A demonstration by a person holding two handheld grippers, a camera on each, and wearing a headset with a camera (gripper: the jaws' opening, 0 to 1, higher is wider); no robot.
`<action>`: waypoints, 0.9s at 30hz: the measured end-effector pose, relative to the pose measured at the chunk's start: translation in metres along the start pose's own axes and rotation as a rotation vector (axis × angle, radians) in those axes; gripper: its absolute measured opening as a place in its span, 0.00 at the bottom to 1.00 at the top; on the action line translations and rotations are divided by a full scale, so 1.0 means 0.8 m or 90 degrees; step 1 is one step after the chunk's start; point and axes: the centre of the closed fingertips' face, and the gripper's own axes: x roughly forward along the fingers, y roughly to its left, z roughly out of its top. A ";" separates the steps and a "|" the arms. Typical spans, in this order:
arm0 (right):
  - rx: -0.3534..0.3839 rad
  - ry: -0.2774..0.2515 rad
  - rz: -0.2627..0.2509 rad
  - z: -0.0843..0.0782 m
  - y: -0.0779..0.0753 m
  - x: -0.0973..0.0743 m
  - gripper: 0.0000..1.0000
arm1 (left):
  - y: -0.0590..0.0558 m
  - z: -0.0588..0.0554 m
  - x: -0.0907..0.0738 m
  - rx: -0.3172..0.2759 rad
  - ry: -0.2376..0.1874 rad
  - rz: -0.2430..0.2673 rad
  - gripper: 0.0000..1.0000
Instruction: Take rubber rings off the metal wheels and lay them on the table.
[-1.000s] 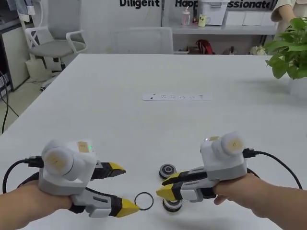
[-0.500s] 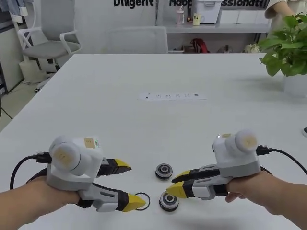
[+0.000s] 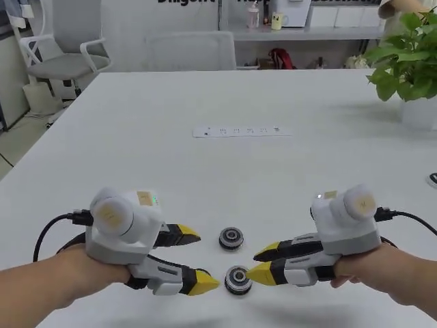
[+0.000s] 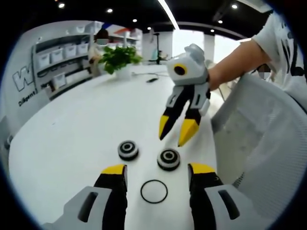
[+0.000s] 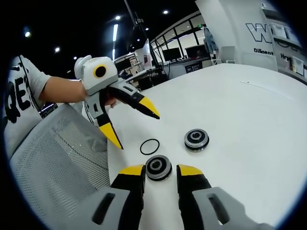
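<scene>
Two small metal wheels with dark rims lie on the white table (image 3: 287,178): a far wheel (image 3: 231,238) (image 4: 128,149) (image 5: 196,138) and a near wheel (image 3: 237,280) (image 4: 169,159) (image 5: 159,167). One loose black rubber ring (image 4: 154,191) (image 5: 149,146) lies flat beside them, just ahead of my left gripper (image 3: 198,260) (image 4: 158,168), between its open jaws. My right gripper (image 3: 259,265) (image 5: 160,169) is open, its yellow tips on either side of the near wheel, apparently without touching it.
A white power strip (image 3: 237,130) lies at mid-table. At the far right stands a potted plant (image 3: 408,55). Chairs (image 3: 190,51) and a shelf stand beyond the far edge. A cable (image 3: 54,225) trails from each gripper.
The right gripper has drawn back to the right, uncovering the near wheel. The left gripper has shifted right, so its lower jaw now hides the ring in the head view. The head camera has tilted.
</scene>
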 end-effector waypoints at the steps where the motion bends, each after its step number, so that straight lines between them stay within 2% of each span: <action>1: -0.003 0.002 0.002 -0.002 0.001 0.000 0.22 | -0.001 0.000 0.003 0.000 0.001 -0.003 0.51; 8: -0.035 0.016 0.004 -0.011 0.002 0.003 0.23 | -0.008 -0.001 0.017 0.003 0.010 -0.021 0.48; 13: -0.067 0.044 0.006 -0.024 0.004 0.006 0.23 | -0.013 -0.003 0.024 0.000 0.014 -0.030 0.45; 27: -0.087 0.055 0.005 -0.029 0.005 0.015 0.22 | -0.025 -0.009 0.041 0.001 0.029 -0.050 0.37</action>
